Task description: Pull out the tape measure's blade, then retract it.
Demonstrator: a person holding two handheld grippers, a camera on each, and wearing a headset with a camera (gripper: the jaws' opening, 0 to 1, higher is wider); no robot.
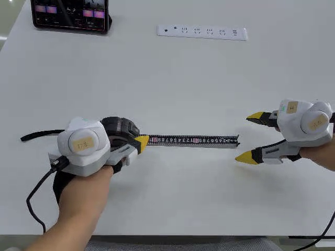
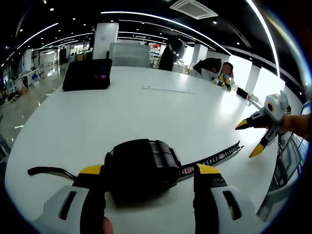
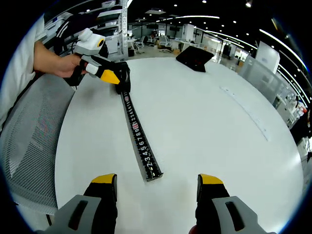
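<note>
Our left gripper (image 2: pixel 149 170) clamps the black tape measure (image 1: pixel 119 129) on the white table (image 1: pixel 172 78), its blade (image 1: pixel 193 140) drawn out flat toward the right. Our right gripper (image 1: pixel 250 137) stands wide open just past the blade's tip, not touching it.

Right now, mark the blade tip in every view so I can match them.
Head view: blade tip, right of centre.
Left gripper view: right side, just below mid-height.
Right gripper view: low centre, just above the two jaws.
Shared landmark: the tablet, on the far side in all three.
</note>
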